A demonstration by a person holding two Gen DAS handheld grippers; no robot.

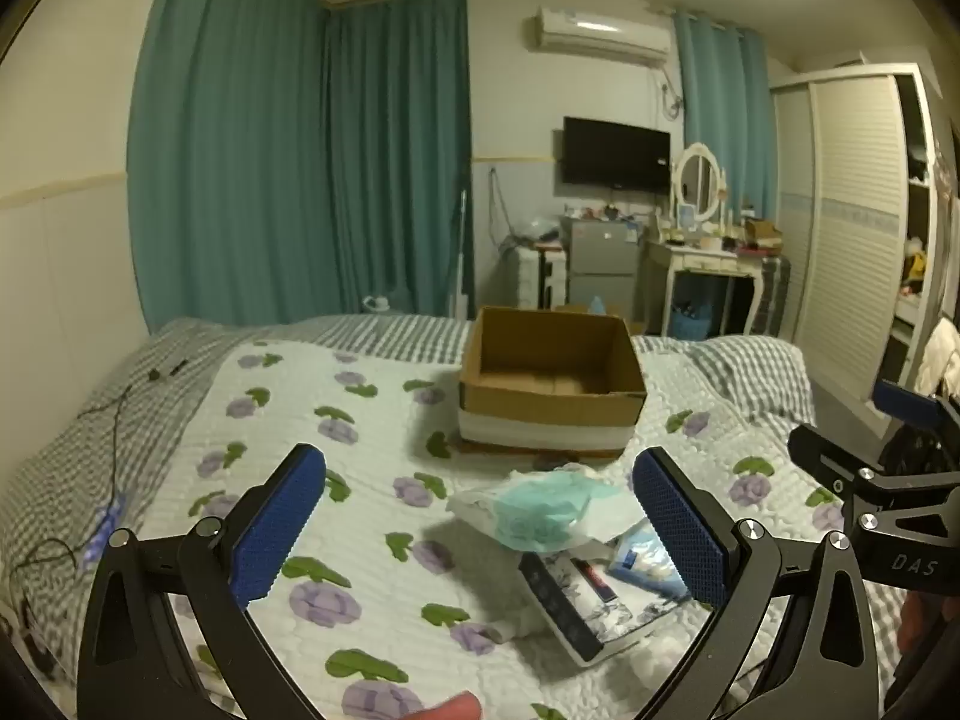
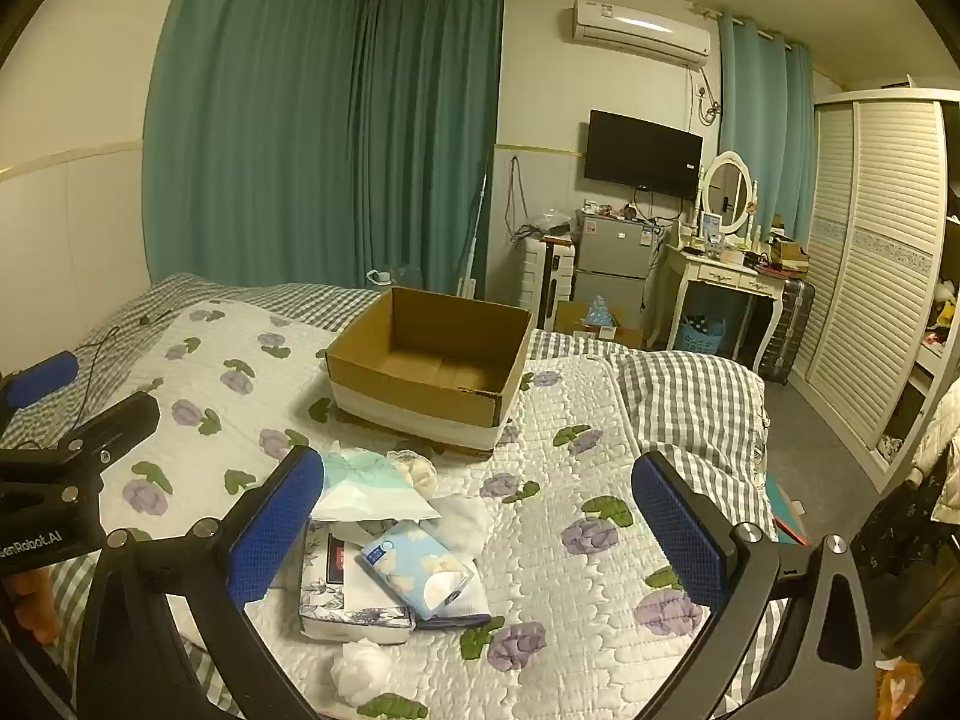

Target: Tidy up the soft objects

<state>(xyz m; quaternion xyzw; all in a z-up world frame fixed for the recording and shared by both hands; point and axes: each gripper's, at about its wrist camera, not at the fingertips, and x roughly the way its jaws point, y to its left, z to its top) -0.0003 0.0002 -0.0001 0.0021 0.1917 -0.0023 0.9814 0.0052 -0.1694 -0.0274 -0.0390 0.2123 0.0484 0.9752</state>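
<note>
I judge we are at the very start: nothing is packed. My left tongs (image 1: 480,531) and right tongs (image 2: 477,531) both gape wide and hold nothing, hovering over the bed (image 2: 576,468). The soft things lie in a heap on the quilt, just short of the cardboard box (image 2: 429,369): a teal-and-white packet (image 2: 375,486), a blue tissue pack (image 2: 417,576) atop a floral tissue box (image 2: 354,600), and a white wad (image 2: 360,672). The box looks empty (bare floor showing). Next I would lower onto the blue pack, pinch gently, then carry it over the box's near wall.
</note>
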